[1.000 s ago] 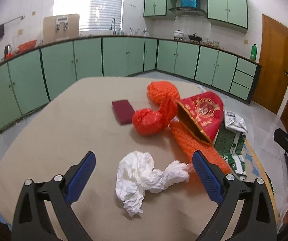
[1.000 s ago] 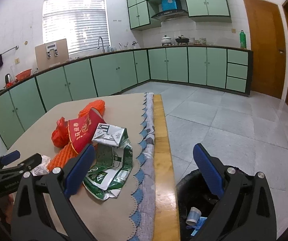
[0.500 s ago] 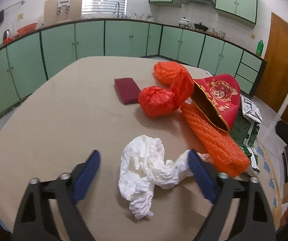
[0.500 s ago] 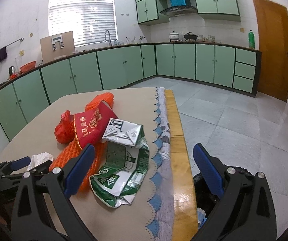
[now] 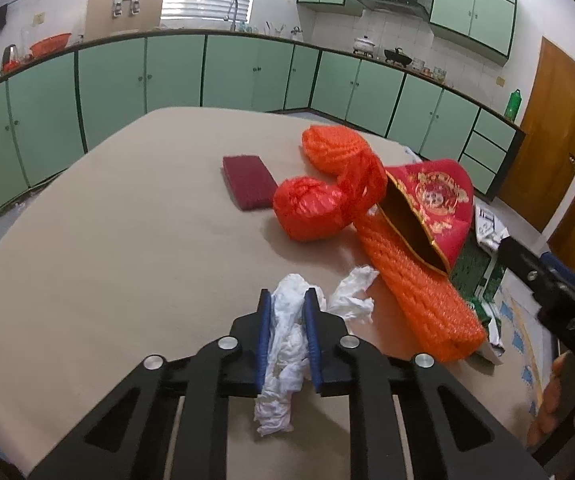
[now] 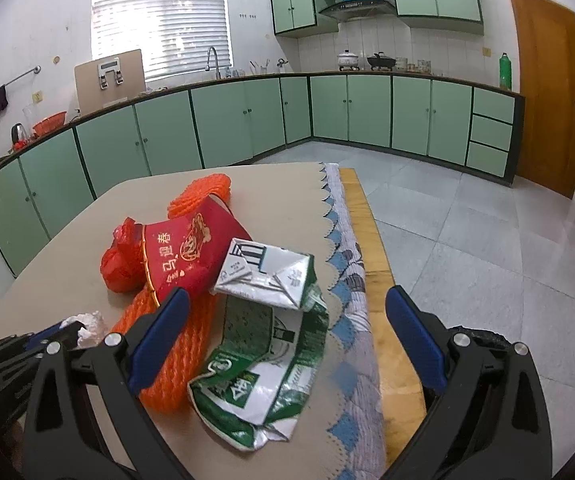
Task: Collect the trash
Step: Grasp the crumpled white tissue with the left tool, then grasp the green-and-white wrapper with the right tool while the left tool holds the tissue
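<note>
We are in a home kitchen: green base cabinets (image 6: pixel 223 120) curve around from nine to two o'clock, a sink tap (image 6: pixel 212 60) under the blinded window (image 6: pixel 161 20) at eleven, pots (image 6: pixel 367 60) beneath the range hood (image 6: pixel 353 7) at one.

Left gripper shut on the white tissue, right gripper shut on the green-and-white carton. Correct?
Half right. The left gripper is shut on the white tissue, but the right gripper is open and empty, its fingers spread above the green-and-white carton, as the right wrist view shows.
</note>
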A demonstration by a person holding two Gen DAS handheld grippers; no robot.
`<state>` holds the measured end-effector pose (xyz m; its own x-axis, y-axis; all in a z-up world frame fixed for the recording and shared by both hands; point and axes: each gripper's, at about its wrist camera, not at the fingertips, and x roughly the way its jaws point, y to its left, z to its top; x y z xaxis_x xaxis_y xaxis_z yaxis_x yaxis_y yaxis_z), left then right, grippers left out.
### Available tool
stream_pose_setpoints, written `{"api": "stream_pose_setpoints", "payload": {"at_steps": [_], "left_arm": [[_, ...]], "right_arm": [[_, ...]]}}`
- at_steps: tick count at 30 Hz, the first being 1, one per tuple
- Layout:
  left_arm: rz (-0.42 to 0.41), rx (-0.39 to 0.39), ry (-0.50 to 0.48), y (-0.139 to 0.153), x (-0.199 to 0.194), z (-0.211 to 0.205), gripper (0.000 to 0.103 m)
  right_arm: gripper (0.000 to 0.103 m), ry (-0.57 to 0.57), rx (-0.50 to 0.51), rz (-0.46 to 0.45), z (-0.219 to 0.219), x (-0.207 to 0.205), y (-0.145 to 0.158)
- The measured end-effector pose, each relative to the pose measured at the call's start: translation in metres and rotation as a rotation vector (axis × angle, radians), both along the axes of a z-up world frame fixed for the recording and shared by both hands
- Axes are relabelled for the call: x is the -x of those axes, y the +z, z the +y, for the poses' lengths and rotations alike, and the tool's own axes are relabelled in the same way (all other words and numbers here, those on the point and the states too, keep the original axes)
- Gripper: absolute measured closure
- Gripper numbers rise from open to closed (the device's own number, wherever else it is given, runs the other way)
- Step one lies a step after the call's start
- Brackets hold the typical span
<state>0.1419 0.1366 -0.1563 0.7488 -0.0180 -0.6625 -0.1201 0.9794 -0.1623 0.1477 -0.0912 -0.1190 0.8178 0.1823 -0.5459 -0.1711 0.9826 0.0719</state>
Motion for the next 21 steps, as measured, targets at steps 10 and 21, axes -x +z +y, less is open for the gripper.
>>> {"api": "stream_pose_setpoints", "payload": {"at_steps": [10,21], "left_arm": [[-0.053,-0.013,0.007,0.016,-0.002,0.003,0.088],[-0.065,-0.028,-0.011,0.018,-0.005,0.000,0.088]], "right_arm": [[0.008,-0.023,0.041,0.043,0.015,-0.019,-0.004],[0.025,-0.031,0.036,0.117,0.011,-0.033,-0.013]]}}
